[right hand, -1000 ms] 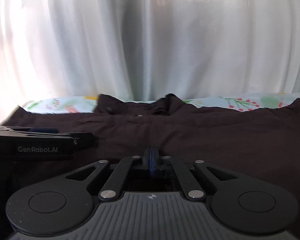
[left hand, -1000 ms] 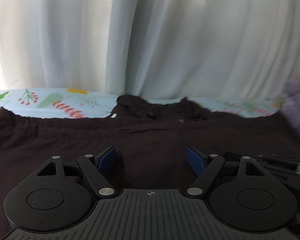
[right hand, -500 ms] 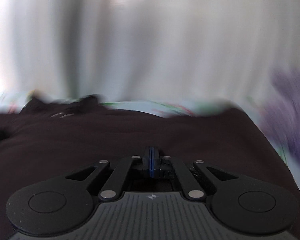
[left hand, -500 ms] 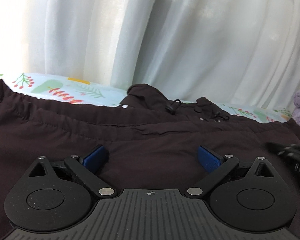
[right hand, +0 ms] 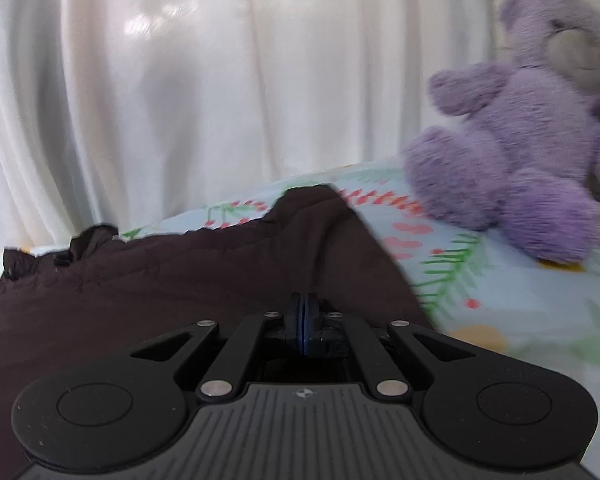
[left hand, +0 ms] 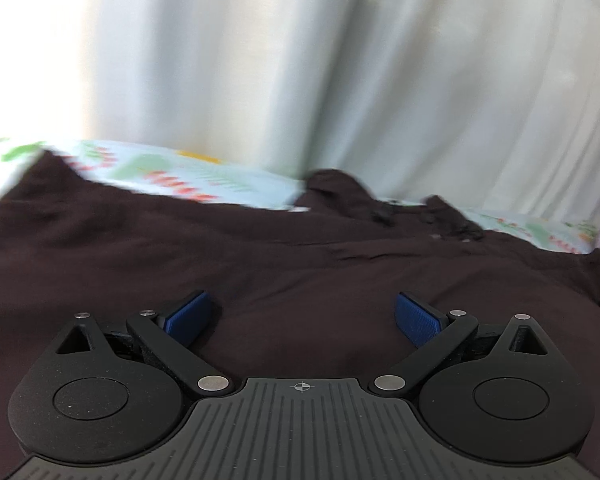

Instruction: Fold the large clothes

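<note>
While left gripper fingers spread over matte dark garment, right gripper fingers pressed together, fuzzy purple bear

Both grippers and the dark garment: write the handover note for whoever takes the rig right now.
Left gripper: open, low over the dark garment, holding nothing.
Right gripper: shut; the pictures do not show whether cloth is pinched between its pads.
The dark garment lies spread across the floral sheet, its bunched drawstring end toward the white curtain. A purple teddy bear sits on the sheet, right of the garment's edge.
Done: garment appears laid out fairly flat, perhaps already doubled; the layers are hard to tell.
Left: grip an edge, fold it over, smooth.
</note>
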